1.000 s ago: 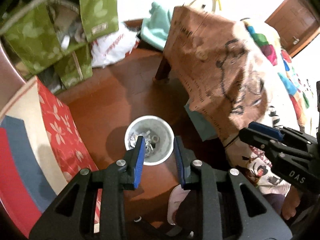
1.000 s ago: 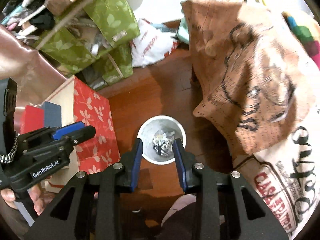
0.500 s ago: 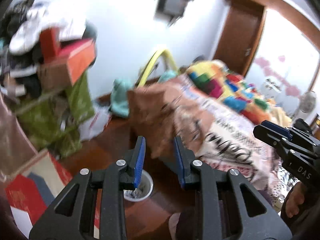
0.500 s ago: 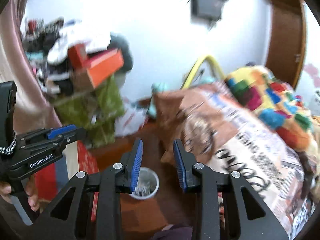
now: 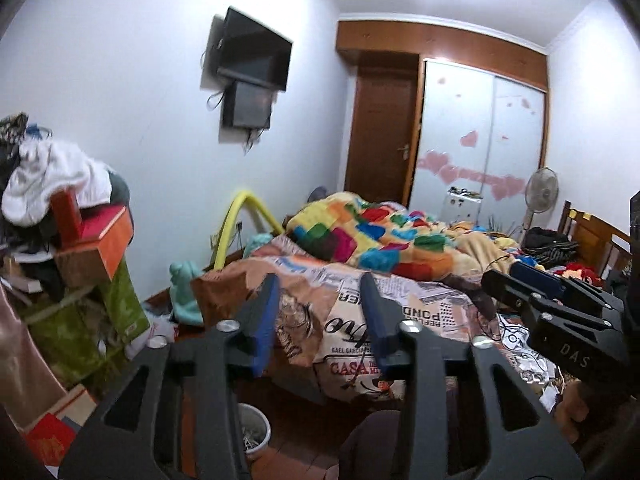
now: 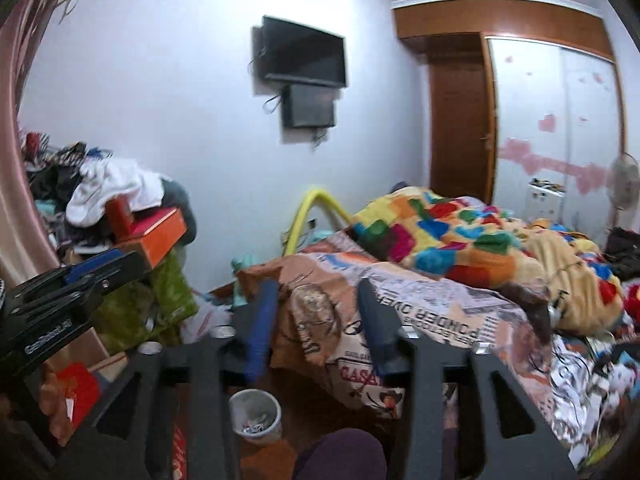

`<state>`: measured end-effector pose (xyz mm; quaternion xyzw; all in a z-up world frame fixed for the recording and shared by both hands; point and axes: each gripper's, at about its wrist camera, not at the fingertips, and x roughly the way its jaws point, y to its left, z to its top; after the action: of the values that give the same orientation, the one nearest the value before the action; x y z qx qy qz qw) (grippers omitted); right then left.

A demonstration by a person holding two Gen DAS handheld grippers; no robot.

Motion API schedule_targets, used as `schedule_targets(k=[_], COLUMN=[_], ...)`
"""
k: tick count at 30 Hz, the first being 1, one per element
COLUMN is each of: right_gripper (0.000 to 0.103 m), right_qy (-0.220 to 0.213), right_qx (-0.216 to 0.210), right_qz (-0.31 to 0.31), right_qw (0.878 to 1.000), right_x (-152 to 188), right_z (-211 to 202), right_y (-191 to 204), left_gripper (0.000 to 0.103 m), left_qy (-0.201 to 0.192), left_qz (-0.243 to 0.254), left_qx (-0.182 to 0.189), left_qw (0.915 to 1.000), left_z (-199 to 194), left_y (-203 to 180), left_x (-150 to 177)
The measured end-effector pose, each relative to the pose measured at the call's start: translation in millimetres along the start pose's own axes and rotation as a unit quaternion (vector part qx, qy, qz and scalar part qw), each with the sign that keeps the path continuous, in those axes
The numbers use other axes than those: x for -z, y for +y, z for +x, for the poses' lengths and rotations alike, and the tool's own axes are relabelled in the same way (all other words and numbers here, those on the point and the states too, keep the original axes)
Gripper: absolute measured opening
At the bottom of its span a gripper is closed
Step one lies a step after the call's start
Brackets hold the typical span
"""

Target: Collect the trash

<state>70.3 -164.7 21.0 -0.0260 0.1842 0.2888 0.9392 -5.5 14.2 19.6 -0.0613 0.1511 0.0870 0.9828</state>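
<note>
Trash bin (image 6: 256,414) is sitting low on the floor beneath both our grippers, left gripper (image 5: 318,312) and right gripper (image 6: 316,312), whose fingers have just been spreading, empty, pointing over the bed (image 6: 460,308).

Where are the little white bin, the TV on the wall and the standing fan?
white bin (image 6: 256,416), right wrist view, on its rim.
TV (image 6: 302,56), right wrist view, middle of the dark screen.
standing fan (image 5: 541,190), left wrist view, on its round head.

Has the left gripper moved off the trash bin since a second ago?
Yes. The left gripper has lifted up and away: the trash bin now sits low behind its frame. Its empty jaws have just been opening.
</note>
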Motion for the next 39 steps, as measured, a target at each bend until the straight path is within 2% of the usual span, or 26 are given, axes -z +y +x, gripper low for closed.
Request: schedule_targets(k=[3,5,8,9,17,39], right_gripper=[0.065,0.083,0.099,0.102,0.103,0.103], right_qy=[-0.015,-0.021,-0.034,-0.038,-0.04,-0.039], right_qx=[0.018,0.035,0.062,0.071,0.098,0.112], right_qz=[0.012,0.015,0.022,0.022,0.024,0.032], right_qw=[1.0,0.999,0.997,0.996,0.994,0.992], right_x=[4,5,10,12,19,23], right_z=[-17,-25,-36,-39,-51,-62], right_y=[0,3,4,5,6,-1], left_gripper=[0.064,0.072,0.088,0.09,0.09,0.092], left_qy=[-0.019,-0.021,-0.025,-0.028,-0.034,-0.027], left_qz=[0.018,0.021,0.023,0.023,0.021,0.023], left_qx=[-0.002,0.001,-0.006,-0.011,-0.013,0.0], left_qw=[0.9997,0.9996,0.9994,0.9993,0.9991,0.9994], left_z=[-19,-26,-35,-37,-53,-53], left_y=[-8,-12,-13,-12,-9,-14], left_x=[5,11,20,22,31,36])
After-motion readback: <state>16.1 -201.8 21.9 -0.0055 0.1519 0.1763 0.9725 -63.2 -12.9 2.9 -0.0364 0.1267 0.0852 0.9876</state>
